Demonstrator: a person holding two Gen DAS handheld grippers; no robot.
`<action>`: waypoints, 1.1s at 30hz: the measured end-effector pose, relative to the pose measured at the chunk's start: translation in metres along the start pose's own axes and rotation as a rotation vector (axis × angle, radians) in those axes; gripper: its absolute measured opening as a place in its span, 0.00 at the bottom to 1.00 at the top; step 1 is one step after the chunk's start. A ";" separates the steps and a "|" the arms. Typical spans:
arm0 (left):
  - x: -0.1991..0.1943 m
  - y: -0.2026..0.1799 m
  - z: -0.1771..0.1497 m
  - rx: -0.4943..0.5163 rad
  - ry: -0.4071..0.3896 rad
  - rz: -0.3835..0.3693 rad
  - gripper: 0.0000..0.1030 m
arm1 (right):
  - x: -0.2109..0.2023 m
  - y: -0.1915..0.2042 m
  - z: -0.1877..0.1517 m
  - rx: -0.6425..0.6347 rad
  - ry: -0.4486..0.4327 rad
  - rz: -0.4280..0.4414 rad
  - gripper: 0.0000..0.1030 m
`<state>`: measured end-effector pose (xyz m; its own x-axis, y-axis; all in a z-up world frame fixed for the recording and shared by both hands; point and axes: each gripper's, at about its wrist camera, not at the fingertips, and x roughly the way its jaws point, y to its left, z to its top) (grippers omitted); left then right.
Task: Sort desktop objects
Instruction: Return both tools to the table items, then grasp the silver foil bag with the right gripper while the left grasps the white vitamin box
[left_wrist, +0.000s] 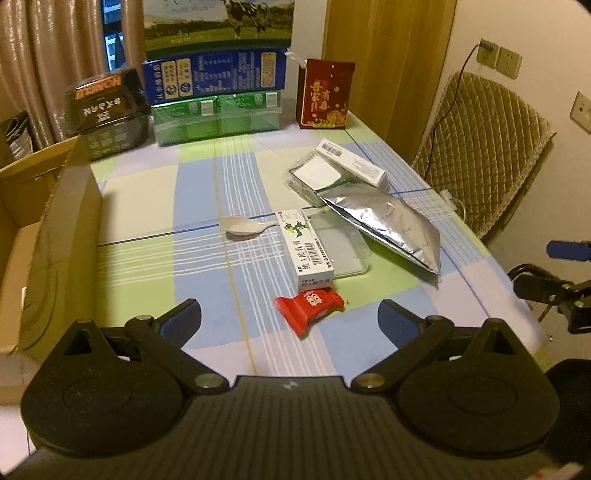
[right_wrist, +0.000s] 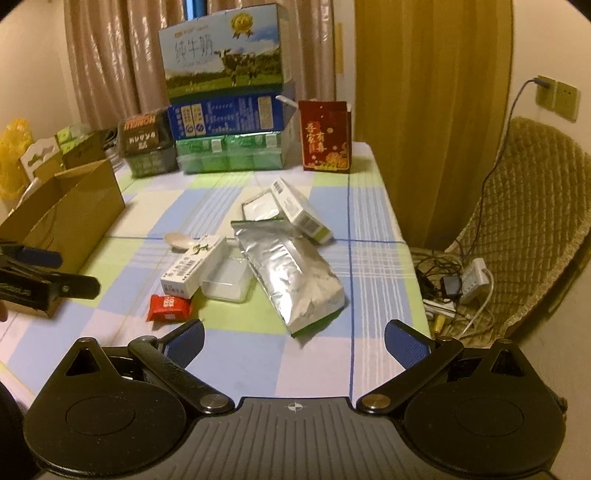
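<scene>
On the checked tablecloth lie a red snack packet (left_wrist: 309, 309) (right_wrist: 169, 307), a white ointment box (left_wrist: 307, 250) (right_wrist: 194, 266) leaning on a clear plastic tray (left_wrist: 341, 248) (right_wrist: 226, 283), a pale spoon (left_wrist: 243, 225) (right_wrist: 180, 240), a silver foil pouch (left_wrist: 388, 224) (right_wrist: 291, 273), a second white box (left_wrist: 351, 161) (right_wrist: 301, 210) and a flat sachet (left_wrist: 317, 176) (right_wrist: 258, 207). My left gripper (left_wrist: 290, 319) is open and empty, just short of the red packet. My right gripper (right_wrist: 293, 343) is open and empty, near the pouch's front end.
An open cardboard box (left_wrist: 48, 229) (right_wrist: 70, 218) stands at the table's left edge. Stacked milk cartons (right_wrist: 229, 107), a black pack (left_wrist: 105, 110) and a red gift box (right_wrist: 327, 136) line the back. A padded chair (right_wrist: 532, 229) and cables (right_wrist: 454, 284) are on the right.
</scene>
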<state>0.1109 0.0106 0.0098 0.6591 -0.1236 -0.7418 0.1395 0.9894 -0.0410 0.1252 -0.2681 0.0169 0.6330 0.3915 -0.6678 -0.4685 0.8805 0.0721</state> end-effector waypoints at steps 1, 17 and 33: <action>0.004 -0.001 0.001 0.009 0.004 -0.001 0.97 | 0.003 0.000 0.001 -0.007 0.006 0.004 0.98; 0.066 0.001 -0.001 0.120 0.065 -0.057 0.96 | 0.050 0.004 0.019 -0.100 0.074 0.023 0.98; 0.122 0.002 0.040 0.039 0.094 -0.102 0.84 | 0.122 0.004 0.047 -0.265 0.183 0.050 0.98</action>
<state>0.2212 -0.0058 -0.0538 0.5683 -0.2141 -0.7944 0.2319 0.9681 -0.0950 0.2298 -0.2045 -0.0299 0.4948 0.3567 -0.7924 -0.6556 0.7518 -0.0709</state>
